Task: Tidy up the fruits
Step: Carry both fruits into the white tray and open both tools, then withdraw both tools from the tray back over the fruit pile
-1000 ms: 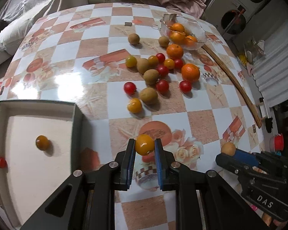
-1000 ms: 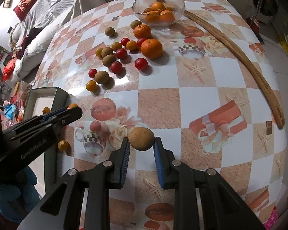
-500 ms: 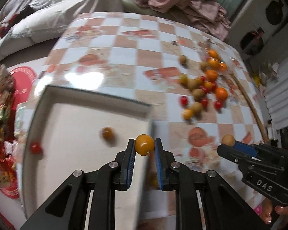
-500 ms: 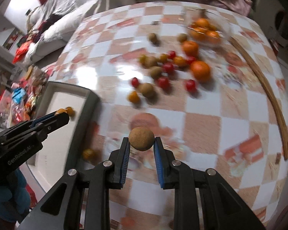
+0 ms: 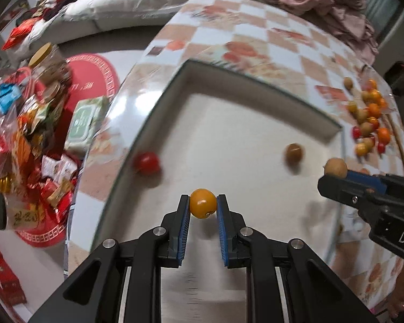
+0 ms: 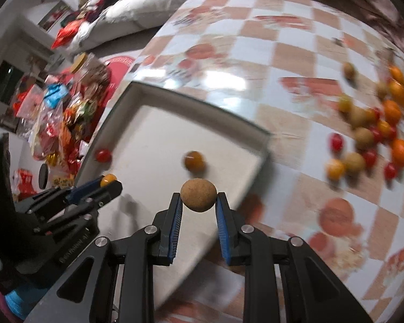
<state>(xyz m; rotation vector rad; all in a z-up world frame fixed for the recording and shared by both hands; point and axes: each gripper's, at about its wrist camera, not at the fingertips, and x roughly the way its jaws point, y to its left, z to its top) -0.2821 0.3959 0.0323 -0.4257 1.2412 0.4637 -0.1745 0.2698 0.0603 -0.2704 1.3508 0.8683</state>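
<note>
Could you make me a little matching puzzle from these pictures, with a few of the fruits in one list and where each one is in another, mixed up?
Things:
1. small round yellow-orange tomato
2. rough brown round fruit
3. small red cherry tomato
4. dull orange-brown round fruit

Places:
A. lying loose near the middle of the shallow white tray
B. clamped in the right gripper
C. lying against the tray's left wall
D. clamped in the left gripper

Pairs: 1-D, 2-B, 3-C, 4-A
</note>
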